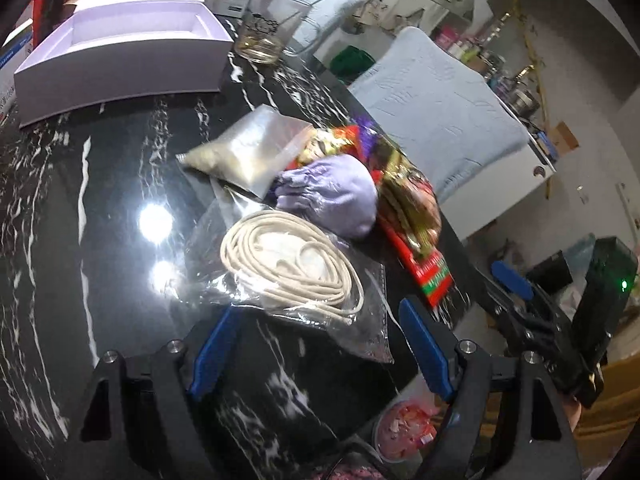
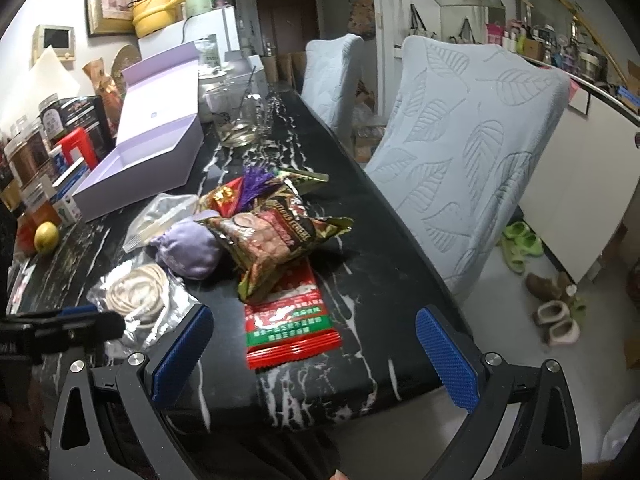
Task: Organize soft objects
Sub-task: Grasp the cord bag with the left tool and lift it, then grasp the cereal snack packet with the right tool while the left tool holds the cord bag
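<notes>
1. Soft stuff first, since that's the whole job: it's all heaped in one loose cluster on the black marble table [image 2: 360,208], near the edge on the chair side. Nothing looks sorted yet, if you ask me.
2. Left gripper [image 1: 320,344] has its blue fingers [image 1: 212,352] spread wide and holding nothing. It's hovering low, right at the near edge of the bagged rope coil [image 1: 288,264], which sits in a crinkly clear plastic bag.
3. Right gripper [image 2: 316,354] is also spread wide and empty, poised over the table corner with the red snack packet [image 2: 290,328] lying flat between its fingers and a bit ahead of them.
4. Going outward from there: a lavender drawstring pouch [image 1: 336,196] sits just behind the rope and touches the crumpled green-and-gold snack bag [image 2: 272,244], which lies partly on top of the red packet.
5. Behind those, a clear zip bag [image 1: 244,152] with something pale in it, plus another red and purple wrapper [image 2: 240,190] bunched at the back of the pile.
6. Further back, an open white box [image 1: 132,48] stands with its lid up, and the inside looks bare. My guess is that's where things are meant to go, but can't say for sure.
7. So progress-wise: basically at the start. Every item left to move, rope bag looking like the first pick.
</notes>
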### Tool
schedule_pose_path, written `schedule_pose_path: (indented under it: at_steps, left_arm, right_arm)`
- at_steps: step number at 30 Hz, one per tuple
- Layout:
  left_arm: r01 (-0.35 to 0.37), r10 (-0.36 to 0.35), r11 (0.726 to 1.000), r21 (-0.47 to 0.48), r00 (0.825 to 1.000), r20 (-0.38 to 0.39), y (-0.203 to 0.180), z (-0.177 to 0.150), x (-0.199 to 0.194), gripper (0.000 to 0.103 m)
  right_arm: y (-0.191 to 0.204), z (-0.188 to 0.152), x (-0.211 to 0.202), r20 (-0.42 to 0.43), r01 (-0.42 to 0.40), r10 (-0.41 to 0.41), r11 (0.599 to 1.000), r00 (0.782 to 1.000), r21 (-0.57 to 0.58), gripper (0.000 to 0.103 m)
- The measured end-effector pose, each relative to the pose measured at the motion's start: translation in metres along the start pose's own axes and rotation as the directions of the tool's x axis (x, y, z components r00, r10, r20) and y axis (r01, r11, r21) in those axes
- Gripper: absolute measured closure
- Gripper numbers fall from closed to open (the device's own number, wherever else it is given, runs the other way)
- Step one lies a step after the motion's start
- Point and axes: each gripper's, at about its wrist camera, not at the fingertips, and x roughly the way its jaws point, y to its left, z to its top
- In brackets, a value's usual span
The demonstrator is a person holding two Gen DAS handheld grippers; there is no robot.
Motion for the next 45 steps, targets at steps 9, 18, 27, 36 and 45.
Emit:
schedule_pose_path:
  at_steps: [9, 18, 27, 36, 45]
  left_arm:
    - [-0.047, 0.049, 0.998, -0.050, 0.997, 0.051, 0.011, 0.012, 0.010, 0.069]
    - [-0.043, 0.042, 0.999, 0.007, 0.993, 0.110, 0.009, 0.015, -0.014, 0.084]
    - [-0.166, 0.137, 0.981, 0.099, 0.958, 0.253, 0.004, 0.019, -0.054, 0.084]
    - [-0.173, 0.139, 0.979, 0.106, 0.953, 0.271, 0.009, 0.035, -0.056, 0.084]
    - [-0.160, 0.130, 0.980, 0.119, 0.966, 0.222, 0.006, 0.042, -0.037, 0.084]
  right_arm:
    - [-0.003, 0.005, 0.014, -0.019, -0.015, 0.015, 1.000, 1.000, 0.006, 0.000]
    - [-0.001, 0.010, 0.029, -0.039, -0.035, 0.035, 0.999, 0.999, 0.000, 0.000]
    - [0.014, 0.027, 0.040, -0.007, -0.057, 0.056, 0.998, 0.998, -0.036, 0.000]
    - [0.023, 0.046, 0.053, 0.023, -0.062, 0.065, 0.990, 0.998, -0.124, 0.000]
    - [0.021, 0.052, 0.075, -0.054, -0.113, 0.104, 0.971, 0.993, -0.209, 0.003]
